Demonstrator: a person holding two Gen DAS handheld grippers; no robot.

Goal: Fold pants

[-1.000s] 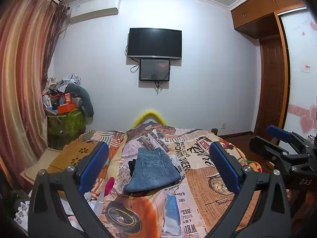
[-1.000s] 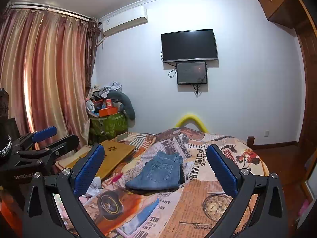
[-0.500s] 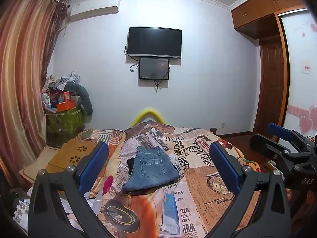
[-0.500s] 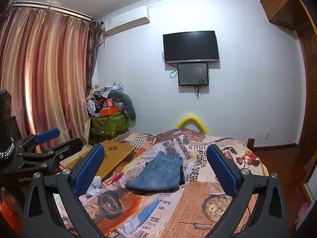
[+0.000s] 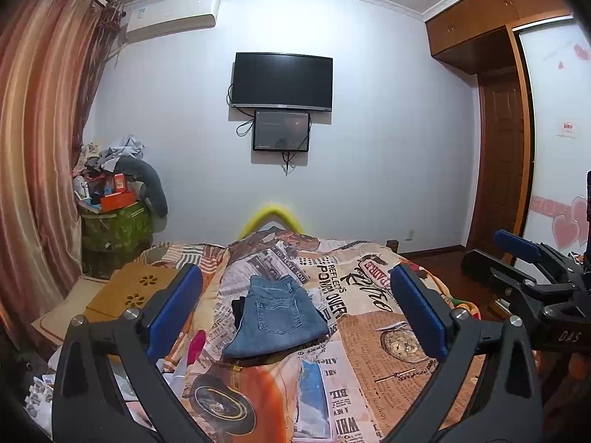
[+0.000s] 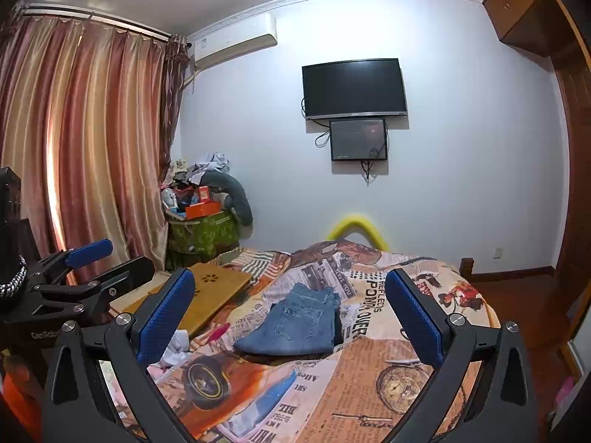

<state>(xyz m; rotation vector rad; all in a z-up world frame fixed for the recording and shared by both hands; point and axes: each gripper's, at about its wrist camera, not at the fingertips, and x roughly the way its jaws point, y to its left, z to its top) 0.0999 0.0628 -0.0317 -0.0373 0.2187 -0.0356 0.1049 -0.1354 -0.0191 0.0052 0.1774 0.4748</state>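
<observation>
Blue jeans (image 5: 275, 317) lie folded in a compact stack on the bed, back pocket up, with dark cloth showing beneath them. They also show in the right wrist view (image 6: 295, 326). My left gripper (image 5: 295, 306) is open and empty, held above and well back from the jeans. My right gripper (image 6: 290, 312) is open and empty too, equally far back. The right gripper shows at the right edge of the left wrist view (image 5: 524, 258), and the left gripper at the left edge of the right wrist view (image 6: 92, 262).
The bed (image 5: 388, 354) has a newspaper-print cover. A wooden lap desk (image 5: 136, 289) lies at its left side, with a pink item (image 5: 195, 343) and white clutter nearby. A cluttered green bin (image 5: 114, 225), curtains (image 6: 85, 147), a wall TV (image 5: 282, 81) and a wardrobe (image 5: 498, 129) surround it.
Both grippers have drawn slightly back and up from the bed; the jeans sit a little lower and smaller in view. The jeans have not moved.
</observation>
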